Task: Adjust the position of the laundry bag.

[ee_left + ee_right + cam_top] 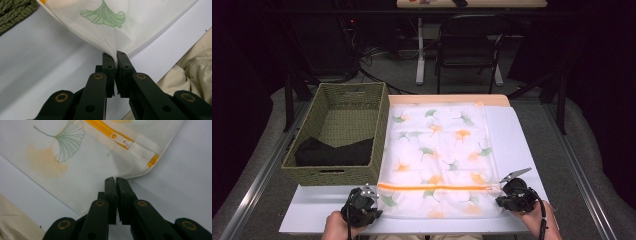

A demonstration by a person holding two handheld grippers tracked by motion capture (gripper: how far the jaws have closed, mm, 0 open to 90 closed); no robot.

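A white mesh bag [439, 150] printed with green and orange leaves lies flat on the white table [519, 135], its orange zipper [437, 187] running across near the front. My left gripper [378, 212] is shut on the bag's near left corner. In the left gripper view the mesh [112, 27] rises out of the closed tips [115, 53]. My right gripper [499, 201] is shut on the bag's near right edge. In the right gripper view its tips [115, 179] pinch the mesh [75, 170] just below the zipper's end [152, 160].
A green woven basket [329, 172] stands left of the bag, touching its edge, with a folded black cloth [334, 152] in its near end. A black chair [467, 45] and a table leg stand beyond the far edge. The person's beige trousers [195, 70] show below the near edge.
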